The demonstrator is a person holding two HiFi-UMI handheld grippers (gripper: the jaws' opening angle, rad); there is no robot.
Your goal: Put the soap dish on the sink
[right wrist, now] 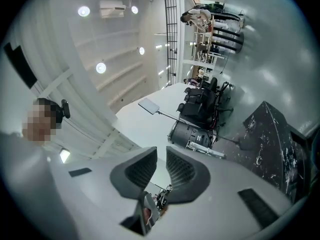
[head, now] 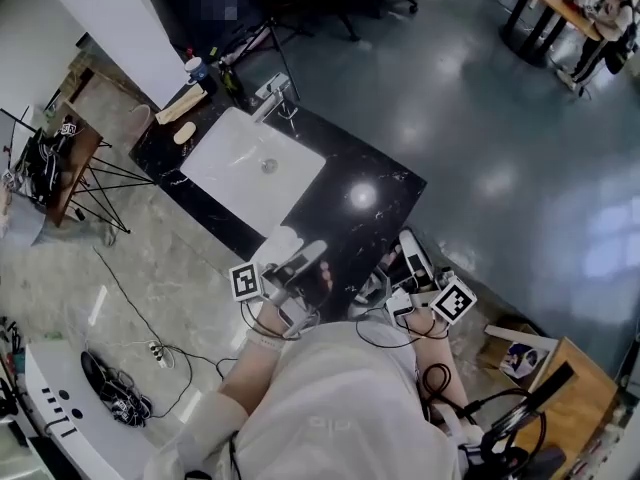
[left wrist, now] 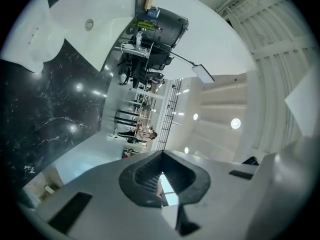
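Bare black bench (head: pixel 372 200) with open floor right of it, sink (head: pixel 232 153) mid-bench, wooden soap dish (head: pixel 181 105) at far-left corner beside it; at near edge, left gripper (head: pixel 314 251) closed, empty, right gripper (head: pixel 409 247) a narrow slit apart, empty.

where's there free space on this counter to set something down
The black counter between the basin and its near end is bare. The basin is empty too. The far end is crowded with the bottle, soap dish and faucet, leaving only narrow strips beside the basin.
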